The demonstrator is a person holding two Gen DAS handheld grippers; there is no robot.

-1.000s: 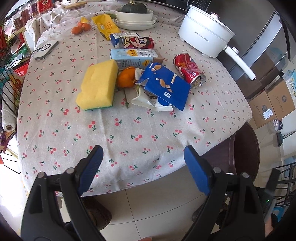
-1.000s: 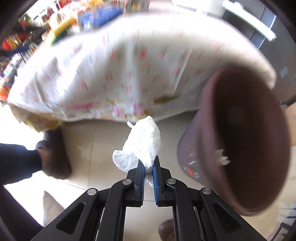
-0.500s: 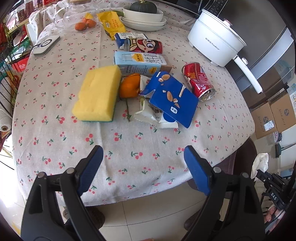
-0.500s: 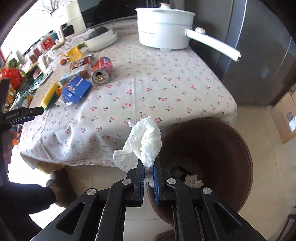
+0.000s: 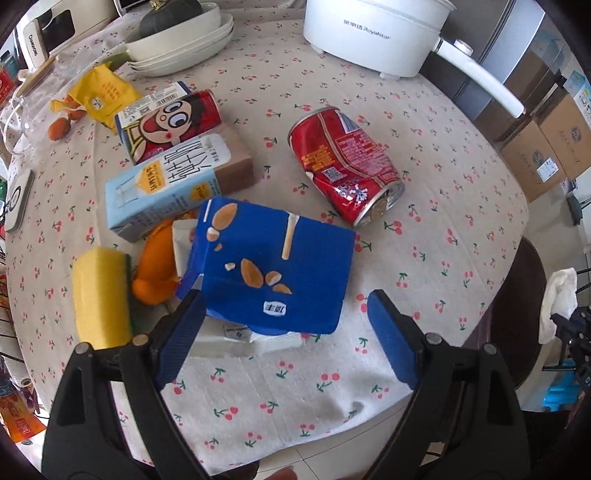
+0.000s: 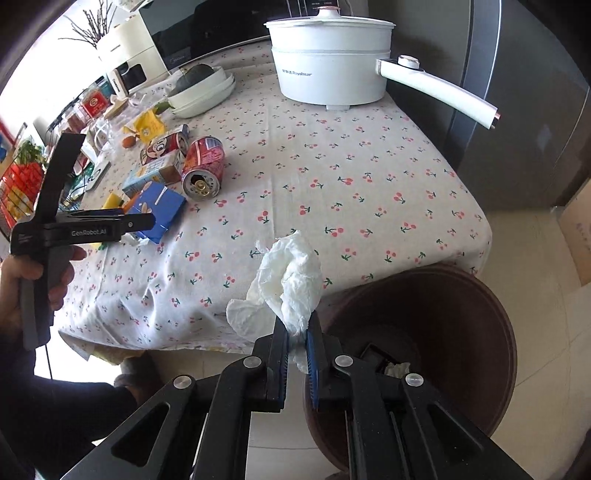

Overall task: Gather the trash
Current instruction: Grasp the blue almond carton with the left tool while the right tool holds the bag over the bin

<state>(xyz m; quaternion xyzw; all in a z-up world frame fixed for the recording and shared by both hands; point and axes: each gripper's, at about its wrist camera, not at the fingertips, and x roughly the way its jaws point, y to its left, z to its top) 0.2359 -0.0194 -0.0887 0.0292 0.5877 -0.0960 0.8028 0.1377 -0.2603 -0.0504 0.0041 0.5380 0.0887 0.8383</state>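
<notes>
My right gripper [image 6: 297,334] is shut on a crumpled white tissue [image 6: 288,275], held beside the table edge over the near rim of a brown trash bin [image 6: 461,295] that holds some scraps. My left gripper [image 5: 284,317] is open, its jaws either side of the near end of a flattened blue carton [image 5: 273,273] on the table. Around it lie a crushed red can [image 5: 343,162], a cartoon can [image 5: 166,125], a light-blue milk carton [image 5: 166,184], orange peel [image 5: 155,266] and a white wrapper [image 5: 236,339]. The tissue shows at the right of the left wrist view [image 5: 557,302].
A yellow sponge [image 5: 99,299], a yellow packet [image 5: 105,94], stacked white bowls [image 5: 184,44] and a white electric pot [image 5: 373,33] with a long handle [image 6: 439,90] stand on the cherry-print tablecloth [image 6: 332,192]. Cardboard boxes [image 5: 546,144] stand on the floor to the right.
My left gripper has moved forward over the table until its jaws flank the blue carton. My right gripper has carried the tissue up from low by the floor to the bin's rim.
</notes>
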